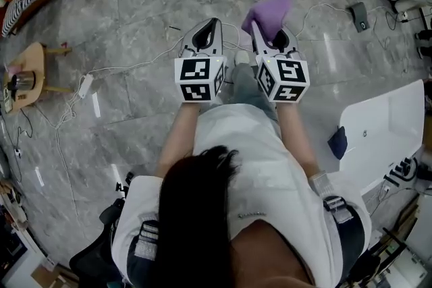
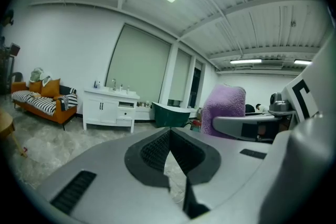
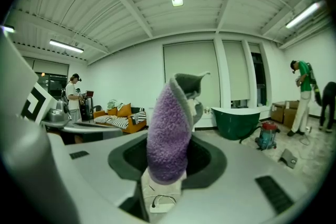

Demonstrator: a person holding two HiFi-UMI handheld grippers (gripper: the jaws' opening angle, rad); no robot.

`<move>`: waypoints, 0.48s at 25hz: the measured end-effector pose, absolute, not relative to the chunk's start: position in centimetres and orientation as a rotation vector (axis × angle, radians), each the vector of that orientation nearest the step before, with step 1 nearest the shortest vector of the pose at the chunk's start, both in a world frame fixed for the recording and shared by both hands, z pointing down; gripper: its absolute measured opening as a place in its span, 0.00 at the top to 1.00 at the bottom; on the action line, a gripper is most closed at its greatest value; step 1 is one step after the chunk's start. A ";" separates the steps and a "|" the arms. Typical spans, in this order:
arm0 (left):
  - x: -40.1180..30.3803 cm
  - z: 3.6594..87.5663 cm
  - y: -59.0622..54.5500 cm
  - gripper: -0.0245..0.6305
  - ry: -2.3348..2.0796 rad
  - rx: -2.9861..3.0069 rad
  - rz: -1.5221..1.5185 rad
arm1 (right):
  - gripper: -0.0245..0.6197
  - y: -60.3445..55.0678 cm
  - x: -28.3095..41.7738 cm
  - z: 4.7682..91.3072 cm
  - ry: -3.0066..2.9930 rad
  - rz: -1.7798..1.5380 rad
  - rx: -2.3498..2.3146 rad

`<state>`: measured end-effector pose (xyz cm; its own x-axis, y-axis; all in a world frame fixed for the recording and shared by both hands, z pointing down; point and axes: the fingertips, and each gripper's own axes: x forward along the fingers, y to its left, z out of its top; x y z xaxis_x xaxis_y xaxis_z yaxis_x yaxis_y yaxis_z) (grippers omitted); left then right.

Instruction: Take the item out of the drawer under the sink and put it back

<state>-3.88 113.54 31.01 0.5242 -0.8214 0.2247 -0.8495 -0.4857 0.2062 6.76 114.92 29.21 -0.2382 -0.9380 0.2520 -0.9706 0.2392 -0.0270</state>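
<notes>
White vanity (image 2: 110,110) against the far wall, seen small in the left gripper view; one drawer (image 2: 126,105) apparently pulled out a little, contents too small to tell. Green tub (image 2: 170,114) just right of it, inside not visible.

Right gripper (image 3: 168,162) clamped on a purple cloth (image 3: 167,131): dark padded fingers (image 3: 210,157) held partly apart by the cloth's bulk, pressing its lower end from both sides. Cloth standing upright out of the grip, fuzzy purple face toward the camera, grey backing curling over at the top, upper part free above the fingertips. From the head view, same cloth poking forward past the right gripper, well above the grey marble floor (image 1: 135,23) and far from the vanity.

Left gripper (image 2: 169,136) closed, pads meeting at the tips, nothing between them. Held level beside the right gripper, nearly touching, both in front of the person's waist. Cloth to the right of the left fingers, not touching them.
</notes>
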 end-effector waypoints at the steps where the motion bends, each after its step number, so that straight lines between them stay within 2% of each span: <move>1: -3.8 31.1 113.2 0.96 -1.398 2.475 0.136 | 0.72 114.6 6.6 29.1 -2.331 0.252 1.807; 12: -2.6 32.7 106.9 0.96 -1.419 2.417 0.191 | 0.72 106.9 7.0 30.4 -2.363 0.282 1.734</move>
